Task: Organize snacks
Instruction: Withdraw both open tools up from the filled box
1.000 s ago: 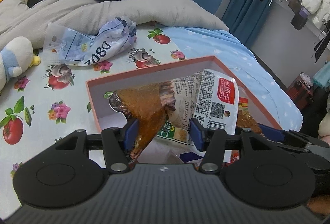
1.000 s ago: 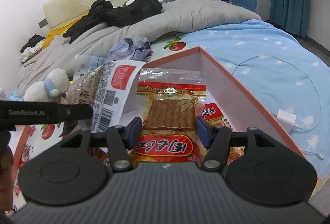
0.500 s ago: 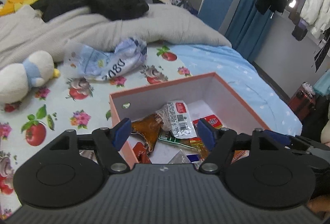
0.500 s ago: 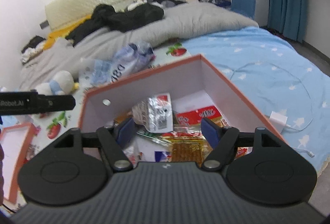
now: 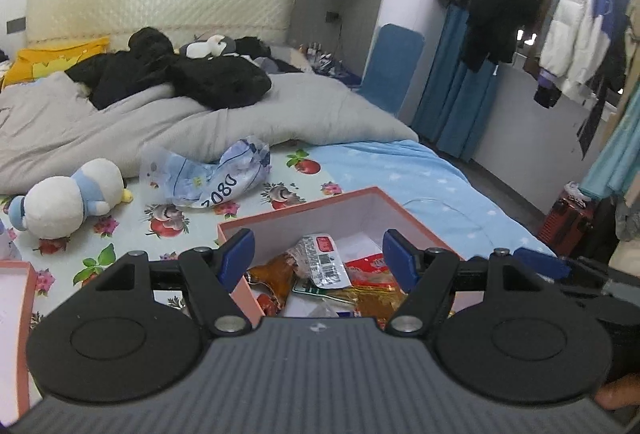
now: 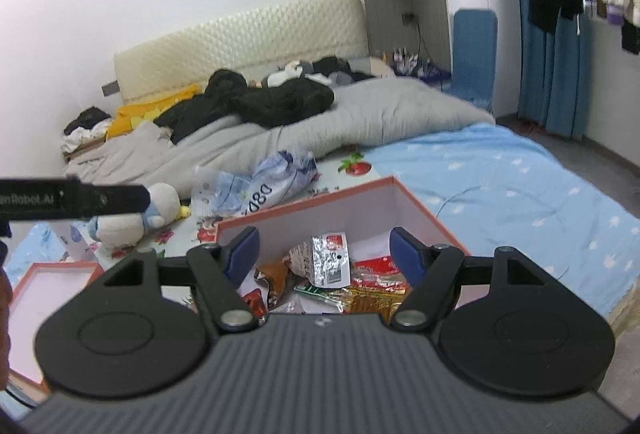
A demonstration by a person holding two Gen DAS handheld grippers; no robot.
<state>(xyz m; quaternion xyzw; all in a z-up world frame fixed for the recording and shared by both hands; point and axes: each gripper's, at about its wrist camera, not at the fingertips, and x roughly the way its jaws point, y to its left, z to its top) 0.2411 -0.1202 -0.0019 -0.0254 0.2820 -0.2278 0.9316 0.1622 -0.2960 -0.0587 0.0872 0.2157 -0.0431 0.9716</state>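
An open orange-edged box (image 5: 320, 222) (image 6: 332, 210) sits on the bed with several snack packets inside: a silver packet with a red label (image 5: 324, 262) (image 6: 330, 262), a brown packet (image 5: 276, 274), and red-and-yellow packets (image 5: 370, 280) (image 6: 376, 292). My left gripper (image 5: 319, 258) is open and empty, held above and behind the box. My right gripper (image 6: 325, 250) is open and empty, also above the box. The left gripper's black body (image 6: 76, 198) shows at the left of the right wrist view.
The box lid (image 6: 52, 286) (image 5: 14, 298) lies to the left on the fruit-print sheet. A crumpled blue-white plastic bag (image 5: 216, 178) and a plush toy (image 5: 68, 198) lie beyond the box. A grey duvet (image 5: 200, 118) with black clothes covers the far bed. A white charger cable (image 6: 460, 194) lies right.
Both grippers have let go of their snack packets, opened wider, and pulled up and back from the box. The packets now lie inside the box.
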